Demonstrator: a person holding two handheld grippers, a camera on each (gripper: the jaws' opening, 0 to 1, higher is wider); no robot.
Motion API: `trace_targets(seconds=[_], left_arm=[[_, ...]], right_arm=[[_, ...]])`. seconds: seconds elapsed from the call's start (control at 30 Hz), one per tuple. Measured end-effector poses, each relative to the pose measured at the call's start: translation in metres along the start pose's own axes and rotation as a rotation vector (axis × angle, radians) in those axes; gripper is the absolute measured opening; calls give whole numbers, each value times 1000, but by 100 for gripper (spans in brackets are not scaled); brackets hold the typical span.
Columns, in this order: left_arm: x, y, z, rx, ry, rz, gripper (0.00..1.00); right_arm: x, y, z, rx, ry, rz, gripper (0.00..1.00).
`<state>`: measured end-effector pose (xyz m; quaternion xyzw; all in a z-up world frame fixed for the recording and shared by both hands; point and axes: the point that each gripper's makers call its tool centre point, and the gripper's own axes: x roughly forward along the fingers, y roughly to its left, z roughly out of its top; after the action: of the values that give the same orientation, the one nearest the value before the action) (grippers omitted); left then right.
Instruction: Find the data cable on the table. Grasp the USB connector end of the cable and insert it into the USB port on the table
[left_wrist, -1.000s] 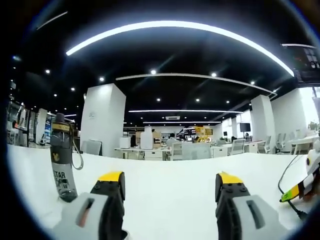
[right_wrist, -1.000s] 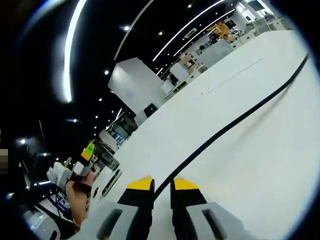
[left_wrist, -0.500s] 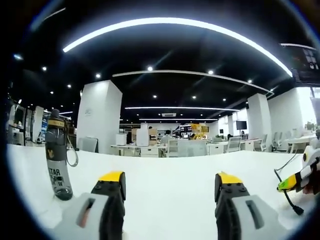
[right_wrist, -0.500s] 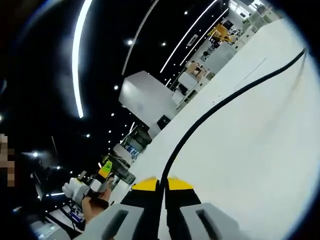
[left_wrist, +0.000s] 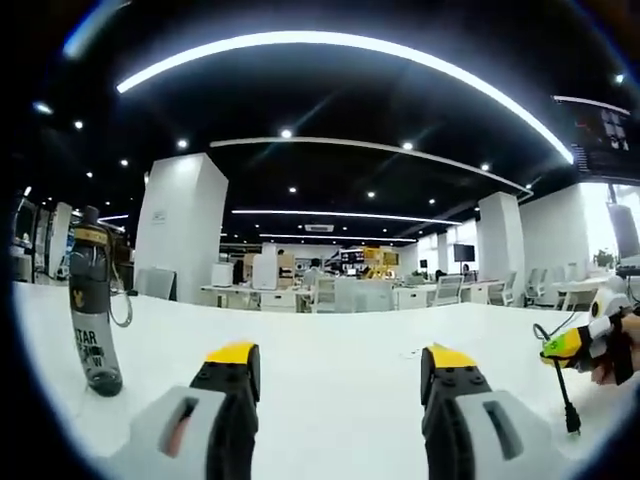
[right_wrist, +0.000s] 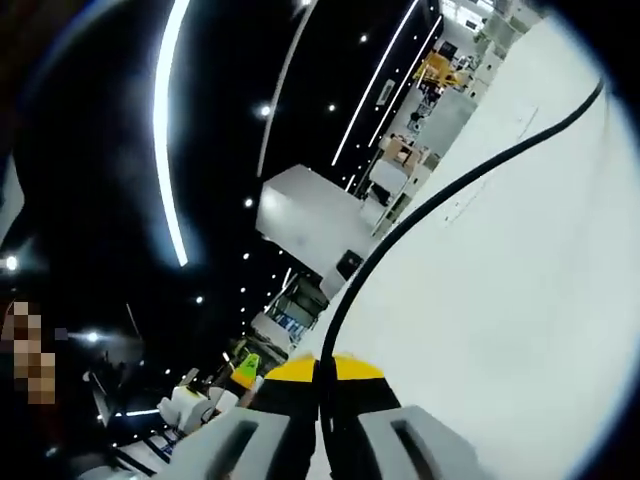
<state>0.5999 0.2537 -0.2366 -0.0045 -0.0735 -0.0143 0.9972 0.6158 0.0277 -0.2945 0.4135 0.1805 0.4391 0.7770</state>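
Cable (right_wrist: 420, 205) sits clenched in my right gripper's (right_wrist: 322, 375) jaws, its plug end (left_wrist: 571, 420) hanging just below, while my left gripper's (left_wrist: 340, 360) jaws stand released above the worktop (left_wrist: 330, 330); grasp looks done, so next I must find the port and line the plug up.

Left gripper (left_wrist: 340, 356) gapes wide at 6 o'clock above the table (left_wrist: 330, 335). A bottle (left_wrist: 93, 300) stands upright at 9 o'clock. At 3 o'clock the right gripper (left_wrist: 577, 343) grips a cable (left_wrist: 560, 385), its plug hanging down.
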Motion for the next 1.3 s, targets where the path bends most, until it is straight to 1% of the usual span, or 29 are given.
trace_targets(seconds=[0.13,0.23,0.37,0.47,0.53,0.67,0.83,0.97,1.03,1.1,1.17,1.23,1.3], left_arm=[[2,-5,0,1,-2,-22,65],[4,-8,0,-9,0,-41,63],[9,-16,-1,4,11,-80,61],[13,-20,0,20,22,-92,61],[15,-24,4,29,21,-104,61],[20,-31,12,42,9,-128,61],[31,-45,18,100,3,-174,61],[40,-57,21,121,-3,-223,60],[42,-63,20,109,-6,-241,60],[41,-72,20,49,-20,-278,58],[37,-76,16,23,-25,-297,57],[33,-81,9,33,-16,-314,56],[30,-87,2,81,-14,-335,54]], right_arm=[[3,7,7,-24,-11,17,5],[6,14,16,-45,-29,36,5],[12,21,30,-124,-61,42,5],[16,26,38,-142,-75,51,5],[20,30,48,-179,-96,55,5],[27,39,59,-243,-131,58,5],[35,51,70,-304,-146,65,5],[42,62,82,-347,-162,75,5],[45,67,88,-392,-172,73,5],[48,71,90,-420,-179,64,5],[49,73,90,-432,-191,60,5],[48,77,89,-437,-218,66,5],[49,80,84,-455,-211,63,5]])
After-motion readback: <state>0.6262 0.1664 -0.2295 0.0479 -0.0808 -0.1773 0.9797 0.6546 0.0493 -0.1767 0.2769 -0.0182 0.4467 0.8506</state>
